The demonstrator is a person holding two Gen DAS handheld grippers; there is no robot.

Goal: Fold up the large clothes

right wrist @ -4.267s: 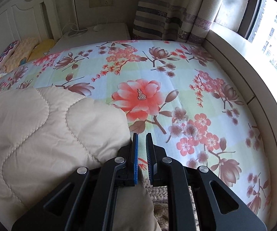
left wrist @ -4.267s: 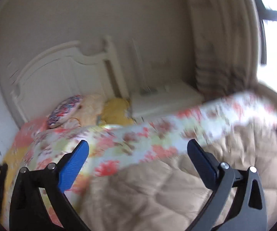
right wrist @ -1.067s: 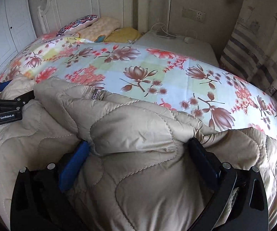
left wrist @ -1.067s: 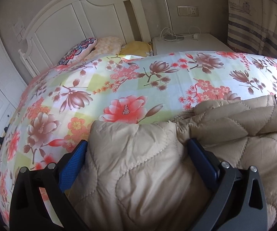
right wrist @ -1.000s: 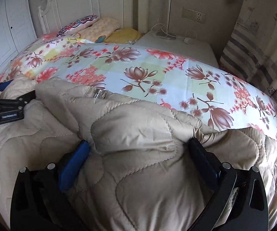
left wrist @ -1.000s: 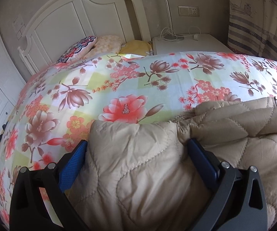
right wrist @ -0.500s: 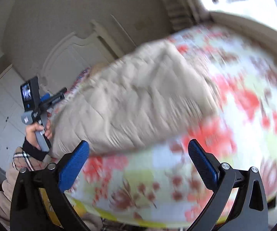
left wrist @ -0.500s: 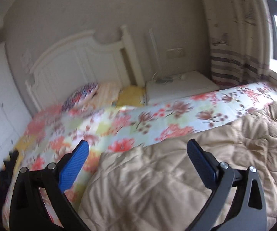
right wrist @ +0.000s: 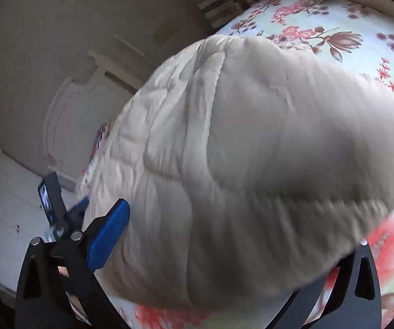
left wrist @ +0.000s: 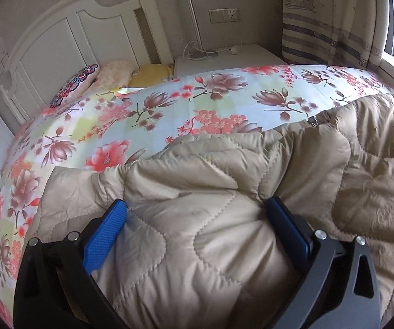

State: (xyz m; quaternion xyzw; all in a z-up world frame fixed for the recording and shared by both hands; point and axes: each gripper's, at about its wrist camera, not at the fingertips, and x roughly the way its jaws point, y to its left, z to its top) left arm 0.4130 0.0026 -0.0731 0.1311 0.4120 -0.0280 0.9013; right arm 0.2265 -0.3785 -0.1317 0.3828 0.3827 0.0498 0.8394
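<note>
A large beige quilted coat point(left wrist: 224, 197) lies bunched on the bed's floral sheet point(left wrist: 142, 115); its zipper pull point(left wrist: 312, 120) shows at the far edge. My left gripper point(left wrist: 197, 224) is open, its blue pads wide apart and pressed down into a fold of the coat. In the right wrist view the coat point(right wrist: 251, 150) fills the frame as a thick folded bundle. My right gripper point(right wrist: 224, 235) is open at the bundle's near end; its right finger is hidden behind the fabric. The left gripper point(right wrist: 68, 213) shows at the bundle's far end.
A white headboard point(left wrist: 68, 49) and several pillows point(left wrist: 114, 74) are at the bed's far left. A white nightstand point(left wrist: 224, 57) with a lamp pole and cables stands behind the bed. Striped curtains point(left wrist: 328, 22) and a window are at the right. White cupboards point(right wrist: 7, 208) stand beyond the bed's left side.
Both grippers lifted off the coat half a second ago and have come back down onto it. The right wrist view has swung round and now sees the bundle end-on.
</note>
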